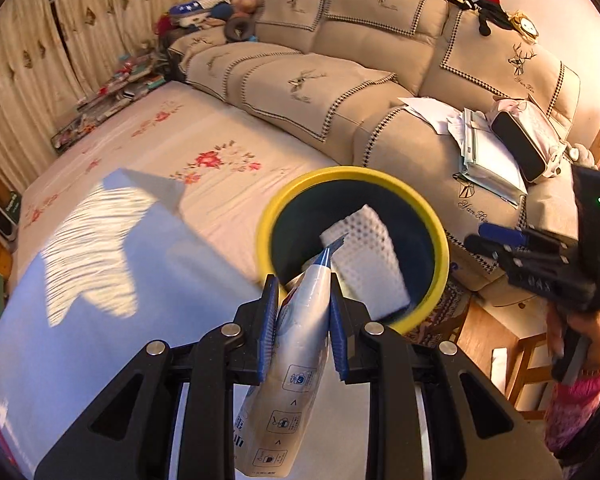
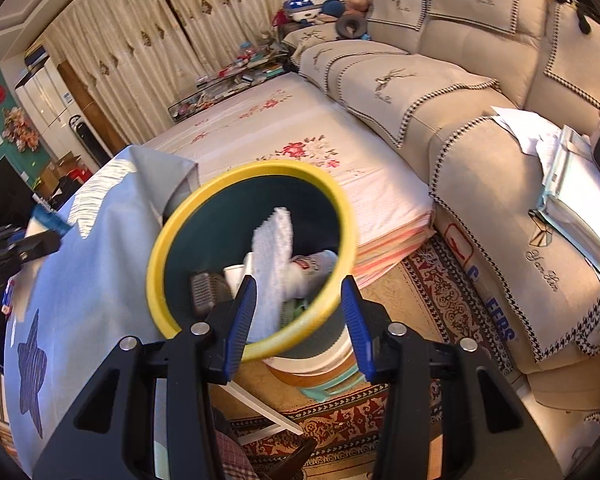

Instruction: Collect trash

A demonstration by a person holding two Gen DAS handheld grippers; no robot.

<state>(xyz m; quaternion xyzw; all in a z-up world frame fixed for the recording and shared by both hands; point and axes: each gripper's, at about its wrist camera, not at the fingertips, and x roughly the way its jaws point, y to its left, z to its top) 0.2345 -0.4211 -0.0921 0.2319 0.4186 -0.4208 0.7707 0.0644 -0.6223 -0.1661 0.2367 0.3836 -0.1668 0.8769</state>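
Note:
My left gripper (image 1: 304, 280) is shut on a white and blue plastic pouch (image 1: 304, 340), whose torn blue top pokes over the near rim of the bin. The bin (image 1: 352, 172) has a yellow rim and a dark inside, and a white paper towel (image 1: 368, 252) lies in it. My right gripper (image 1: 474, 240) hangs just right of the rim, apart from it. In the right wrist view that gripper (image 2: 298, 280) is open above the bin (image 2: 236, 172), with nothing between its pads. Below it lie the paper towel (image 2: 276, 248), a dark ridged object (image 2: 206, 292) and a white packet (image 2: 312, 264). The left gripper (image 2: 20, 240) shows at the left edge.
A table with a light blue cloth (image 1: 100, 320) stands left of the bin. Behind are a floral-sheeted mattress (image 1: 180, 140) and a beige sofa (image 1: 340, 92) with papers (image 1: 484, 148) on it. A patterned rug (image 2: 440, 292) lies under the bin, a wooden stool (image 1: 520, 344) to the right.

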